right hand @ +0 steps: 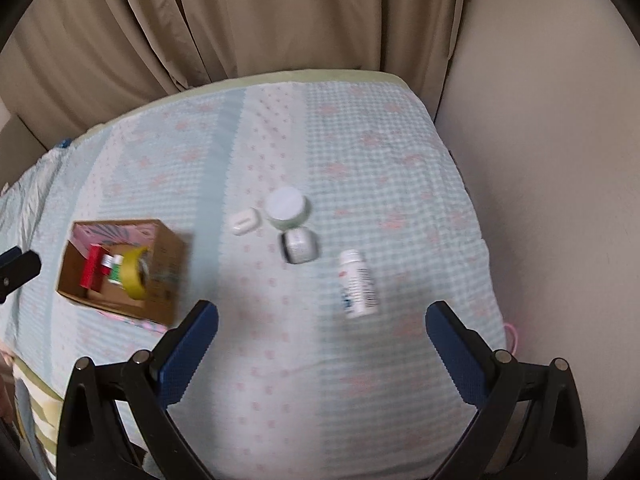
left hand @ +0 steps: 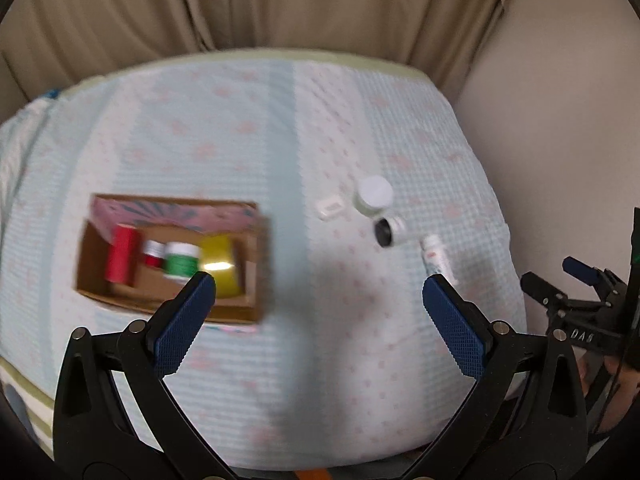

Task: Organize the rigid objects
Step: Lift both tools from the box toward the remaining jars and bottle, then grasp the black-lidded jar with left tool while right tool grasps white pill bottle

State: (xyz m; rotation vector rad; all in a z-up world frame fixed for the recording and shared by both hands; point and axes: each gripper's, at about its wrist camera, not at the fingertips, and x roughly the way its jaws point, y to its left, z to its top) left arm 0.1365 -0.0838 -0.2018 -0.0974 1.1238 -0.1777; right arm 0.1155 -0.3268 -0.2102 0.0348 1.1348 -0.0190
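My cardboard box [right hand: 120,272] at nine o'clock already holds about four items, blurred. Four white containers [right hand: 358,284] remain on the bed at twelve. Left gripper [left hand: 319,308] and right gripper [right hand: 322,336] both gape, empty.

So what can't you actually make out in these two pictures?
- Left wrist view: the cardboard box and its contents are motion-blurred; labels unreadable.
- Right wrist view: print on the lying white bottle is smeared.
- Both views: the small white case is too small to identify.
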